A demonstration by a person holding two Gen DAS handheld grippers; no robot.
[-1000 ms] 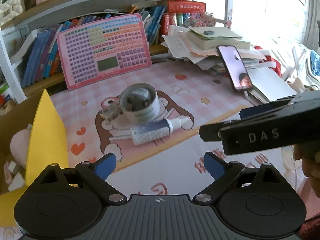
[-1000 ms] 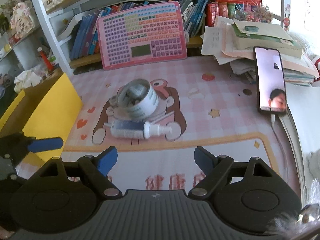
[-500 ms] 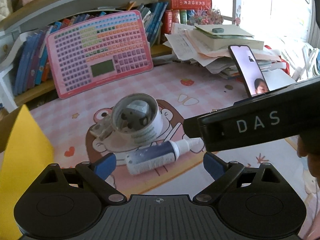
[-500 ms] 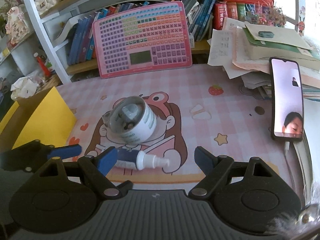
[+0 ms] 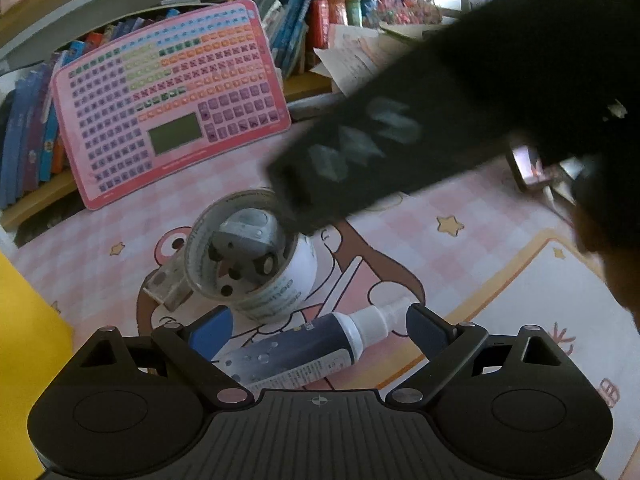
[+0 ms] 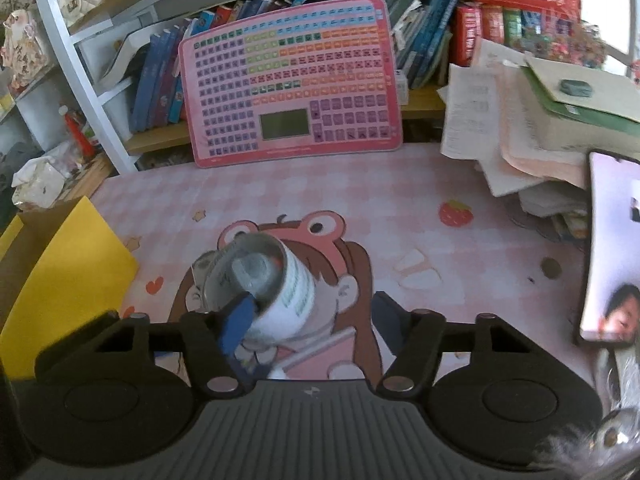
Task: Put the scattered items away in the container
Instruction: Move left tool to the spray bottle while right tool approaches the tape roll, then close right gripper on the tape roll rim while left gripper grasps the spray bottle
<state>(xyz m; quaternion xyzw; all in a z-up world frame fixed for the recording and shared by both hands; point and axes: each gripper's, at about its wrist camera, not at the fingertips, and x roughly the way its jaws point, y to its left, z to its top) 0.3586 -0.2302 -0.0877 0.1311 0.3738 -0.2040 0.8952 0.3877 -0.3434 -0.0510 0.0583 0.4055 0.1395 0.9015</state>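
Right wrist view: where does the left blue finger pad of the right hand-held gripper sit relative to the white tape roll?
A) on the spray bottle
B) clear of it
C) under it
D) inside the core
D: the blue finger pad reaches into the hollow core of the white tape roll as the jaws close.

A desk covered by a pink checked mat [image 6: 280,184] with a cartoon bear-hooded girl printed at its middle carries everything. On that print a white cylindrical tin [image 6: 280,288] lies tipped on its side, with a dark blue squeeze bottle with a white nozzle [image 5: 304,352] lying just in front of it. Behind the tin a pink keyboard-style learning board [image 6: 290,80] leans upright. Right of the tin sit a heap of papers and books [image 6: 532,128] and a black smartphone [image 6: 610,248]; left of it stands a yellow cardboard box [image 6: 64,264].
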